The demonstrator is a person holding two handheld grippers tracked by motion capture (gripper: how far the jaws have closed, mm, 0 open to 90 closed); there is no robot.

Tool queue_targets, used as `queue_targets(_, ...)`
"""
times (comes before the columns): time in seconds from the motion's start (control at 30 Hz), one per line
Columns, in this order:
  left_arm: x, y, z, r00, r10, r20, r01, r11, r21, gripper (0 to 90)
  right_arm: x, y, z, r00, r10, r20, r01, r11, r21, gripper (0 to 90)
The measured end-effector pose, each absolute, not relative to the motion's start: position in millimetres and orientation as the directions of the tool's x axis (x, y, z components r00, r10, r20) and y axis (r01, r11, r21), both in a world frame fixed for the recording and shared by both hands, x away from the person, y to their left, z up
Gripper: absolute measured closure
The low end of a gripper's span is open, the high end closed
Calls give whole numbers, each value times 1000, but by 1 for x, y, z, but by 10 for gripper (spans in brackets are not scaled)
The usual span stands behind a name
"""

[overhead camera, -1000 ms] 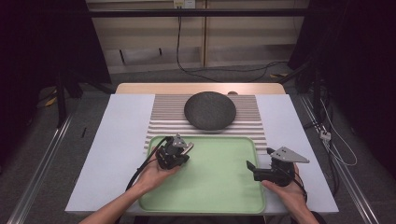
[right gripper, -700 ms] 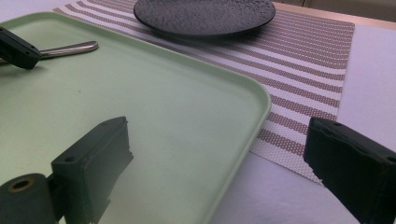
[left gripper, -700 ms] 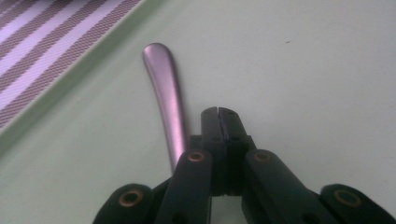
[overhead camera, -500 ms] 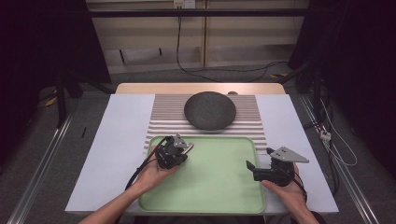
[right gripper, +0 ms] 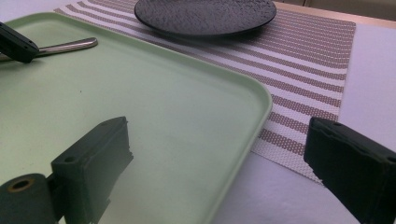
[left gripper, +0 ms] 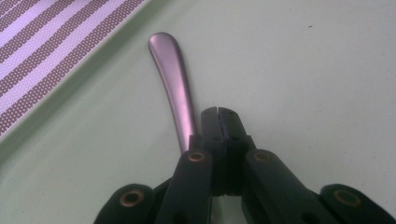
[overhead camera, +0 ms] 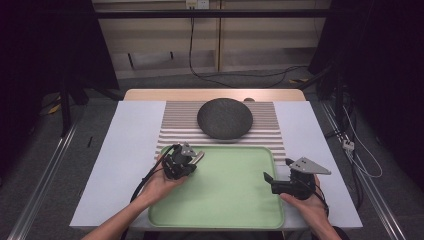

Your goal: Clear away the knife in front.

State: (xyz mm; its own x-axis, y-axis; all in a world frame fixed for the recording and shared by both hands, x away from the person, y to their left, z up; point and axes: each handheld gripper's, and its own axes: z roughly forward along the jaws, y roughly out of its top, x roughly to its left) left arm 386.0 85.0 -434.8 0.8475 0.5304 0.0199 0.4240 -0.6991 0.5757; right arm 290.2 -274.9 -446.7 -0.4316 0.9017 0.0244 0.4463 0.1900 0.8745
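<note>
My left gripper (overhead camera: 190, 160) is over the far left corner of the pale green tray (overhead camera: 225, 200), and its jaws stand shut against each other (left gripper: 218, 114). A slim metal utensil handle (left gripper: 170, 79) runs out from under the left jaw, toward the tray's rim; it is beside the jaws, not between them. The handle (right gripper: 70, 45) also pokes out past that gripper's black jaw in the right gripper view. My right gripper (overhead camera: 270, 183) is held at the tray's right edge with its jaws wide open (right gripper: 217, 135), and only the tray rim lies between them.
A dark round plate (overhead camera: 225, 118) sits on a striped placemat (overhead camera: 175, 130) beyond the tray. A white sheet (overhead camera: 125, 145) covers the table on both sides. Cables trail on the floor to the right of the table.
</note>
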Motion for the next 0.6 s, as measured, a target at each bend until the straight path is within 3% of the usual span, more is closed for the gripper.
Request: queue_targets(0.6,393,91,-434,835,549,36,437,-702,562,900,290,-275,-447,-430,902,25,449,190,873,68)
